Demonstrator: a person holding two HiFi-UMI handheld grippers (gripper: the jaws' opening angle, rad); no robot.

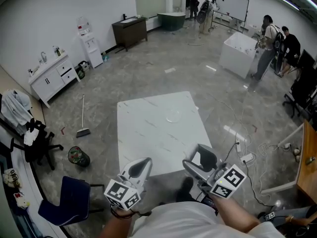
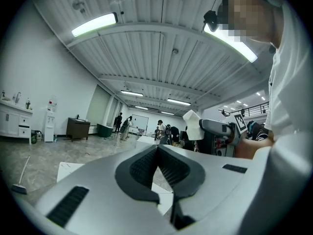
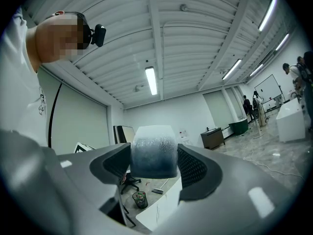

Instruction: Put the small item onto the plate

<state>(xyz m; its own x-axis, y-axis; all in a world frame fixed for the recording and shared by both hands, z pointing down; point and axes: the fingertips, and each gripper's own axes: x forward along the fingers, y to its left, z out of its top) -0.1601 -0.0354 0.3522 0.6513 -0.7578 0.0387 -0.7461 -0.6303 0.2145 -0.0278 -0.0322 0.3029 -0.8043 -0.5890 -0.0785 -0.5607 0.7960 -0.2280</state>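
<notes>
A small whitish, frosted block point(image 3: 153, 148) sits clamped between the jaws of my right gripper point(image 3: 153, 155); the gripper points upward, off the table. In the head view the right gripper point(image 1: 199, 157) hangs just past the near edge of the white table point(image 1: 148, 133), block point(image 1: 197, 159) in its jaws. A clear plate point(image 1: 173, 116) lies on the table's far middle, well beyond both grippers. My left gripper point(image 1: 142, 163) hovers at the near edge, shut and empty; its pads point(image 2: 146, 165) meet in the left gripper view, where the right gripper point(image 2: 215, 129) shows with the block point(image 2: 193, 125).
A blue chair point(image 1: 64, 200), a bin point(image 1: 78, 156) and a broom point(image 1: 82, 119) stand left of the table. Cables and a power strip point(image 1: 246, 157) lie on the floor at right. Several people stand far back by a white box point(image 1: 238, 53).
</notes>
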